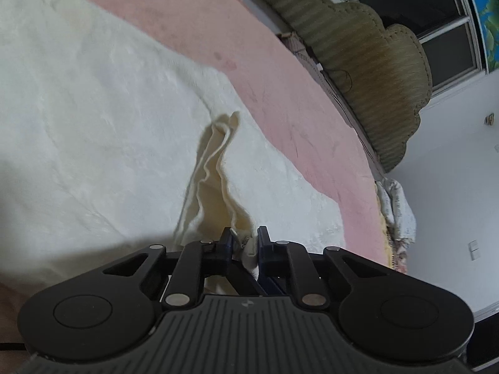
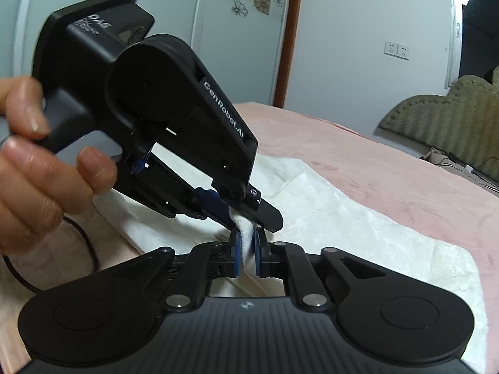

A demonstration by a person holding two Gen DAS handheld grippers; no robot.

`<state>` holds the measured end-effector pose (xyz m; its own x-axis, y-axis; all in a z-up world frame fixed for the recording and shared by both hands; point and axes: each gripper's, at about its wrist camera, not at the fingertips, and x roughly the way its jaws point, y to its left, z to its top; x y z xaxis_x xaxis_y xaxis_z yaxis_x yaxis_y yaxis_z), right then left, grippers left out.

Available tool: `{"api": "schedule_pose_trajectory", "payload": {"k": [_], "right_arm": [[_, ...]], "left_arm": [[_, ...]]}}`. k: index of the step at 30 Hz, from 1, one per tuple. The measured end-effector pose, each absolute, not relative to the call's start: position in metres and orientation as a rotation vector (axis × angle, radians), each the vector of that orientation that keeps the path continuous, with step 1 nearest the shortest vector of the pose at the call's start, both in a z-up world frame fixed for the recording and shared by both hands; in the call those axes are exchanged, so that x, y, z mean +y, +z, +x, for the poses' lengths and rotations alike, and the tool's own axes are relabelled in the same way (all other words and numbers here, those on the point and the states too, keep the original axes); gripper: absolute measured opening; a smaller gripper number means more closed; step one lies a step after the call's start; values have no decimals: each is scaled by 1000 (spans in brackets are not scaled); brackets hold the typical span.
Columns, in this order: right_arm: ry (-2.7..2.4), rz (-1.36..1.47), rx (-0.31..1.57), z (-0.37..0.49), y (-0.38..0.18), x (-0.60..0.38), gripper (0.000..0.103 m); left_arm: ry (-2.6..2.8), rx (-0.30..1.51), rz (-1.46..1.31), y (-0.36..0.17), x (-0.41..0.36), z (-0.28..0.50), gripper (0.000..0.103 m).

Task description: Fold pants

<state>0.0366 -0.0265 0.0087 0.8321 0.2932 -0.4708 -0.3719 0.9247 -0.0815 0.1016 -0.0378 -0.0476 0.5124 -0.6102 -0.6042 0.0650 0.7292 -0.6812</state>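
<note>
The white pants (image 2: 343, 218) lie spread on the pink bed (image 2: 389, 162). Both grippers pinch the same bit of cloth at the near edge, right next to each other. The right gripper (image 2: 248, 251) is closed on a thin fold of the pants, which stands up between its blue pads (image 2: 259, 255). The left gripper (image 2: 249, 215) comes in from the left and above, tilted down, and its tips bite the same fold just behind the right one. A hand (image 2: 37, 162) holds its handle. In the left wrist view, the left gripper (image 1: 244, 241) is closed on a bunched bit of cloth, and a raised ridge of the pants runs straight away from it. The rest of the pants stretch away from both grippers toward the far side of the bed, so the lift likely goes that way
</note>
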Motion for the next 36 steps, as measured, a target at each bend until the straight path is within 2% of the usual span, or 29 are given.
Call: {"api": "schedule_pose_trajectory", "payload": {"k": [7,13,18,19,21,25,26,27,28,32,36], "right_arm": [[403,-210,575,36,5,-33,13],[345,17,523,30,26,-86,13],[230,15,643,50,-5,-91,13],[228,15,632,48,-4,-92,16],[217,-3,631,45,-4,-92,21],[216,-2,640,49,-5,-94,21],[218,1,640,49,-5,-96,21],[220,4,641,49,-4,-94,22],[222,7,640,50,-4,-95,22],[227,14,639,47,-3,-96,22],[226,0,635,47,-4,-97,23]], "left_arm": [[-419,996,-662,-68,-31,102,16],[-420,971,-627,-70,-31,98,16],[-417,960,-569,-65,-39,95,21],[-416,957,-561,-64,-38,94,21],[-412,931,-532,-53,-37,91,24],[-325,752,-345,-18,-46,83,26],[-338,737,-300,-13,-52,85,33],[-361,737,-263,-10,-59,88,46],[-377,749,-231,-11,-67,92,50],[-326,833,-36,-41,-98,95,52],[-278,712,128,-51,-109,71,60]]}}
